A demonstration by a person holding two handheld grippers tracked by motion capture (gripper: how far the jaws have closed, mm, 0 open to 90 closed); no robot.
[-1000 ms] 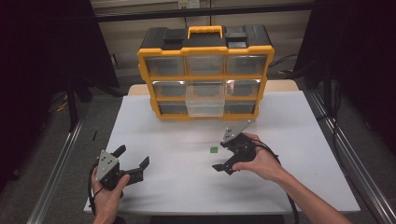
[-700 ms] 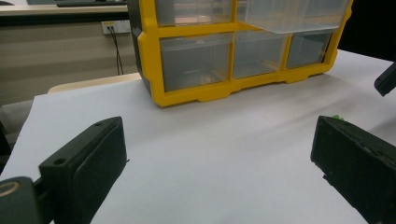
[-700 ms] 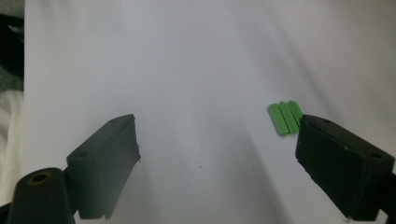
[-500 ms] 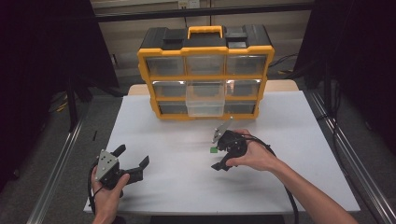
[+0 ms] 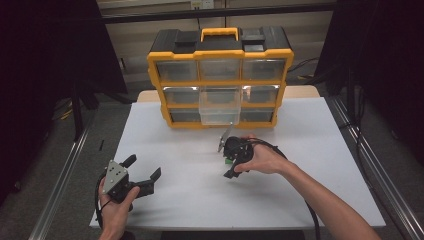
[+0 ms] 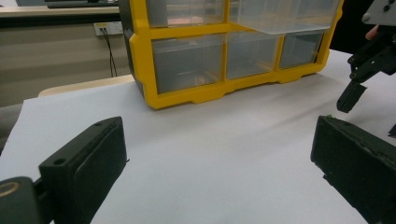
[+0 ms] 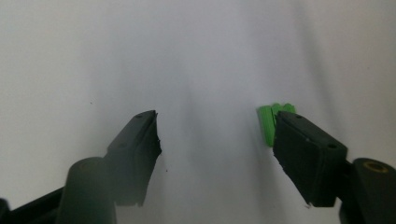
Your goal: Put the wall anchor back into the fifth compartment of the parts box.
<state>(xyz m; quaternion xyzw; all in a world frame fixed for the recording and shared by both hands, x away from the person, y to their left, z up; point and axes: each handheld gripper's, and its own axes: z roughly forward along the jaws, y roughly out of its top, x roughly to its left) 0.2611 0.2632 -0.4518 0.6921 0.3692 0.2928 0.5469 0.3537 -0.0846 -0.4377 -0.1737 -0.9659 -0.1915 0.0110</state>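
Green plastic is what the work turns on: a small green piece (image 5: 227,161) lies on the white worktop (image 5: 310,150) near its middle, a little toward the far edge, in front of the yellow organizer (image 5: 220,75). In the high view the right gripper (image 5: 231,159) stands over the piece, pointing down, so the piece barely peeps out beside the black body. The left gripper (image 5: 142,172) rests near the near left corner, well apart from the piece, jaws spread wide with nothing between them. One clear drawer (image 5: 217,107) of the organizer is pulled out toward the worktop.

In the left gripper view, the two black jaws stand far apart over bare worktop, the organizer (image 6: 187,93) ahead and the right gripper (image 6: 369,65) at the far right, one of its jaws tipped down to the surface.

In the right gripper view, the piece (image 7: 273,122) lies just against the inner tip of the right-hand jaw, while the other jaw stands well off it across open worktop. Its long axis runs roughly along the jaws, not across them. The jaws have just been closing and now sit half open; the piece lies at one side of the gap, not yet pinched. The right hand is by far the nearer; I judge the coming squeeze would sweep the piece toward the middle, or the gripper should shift sideways first to centre it.
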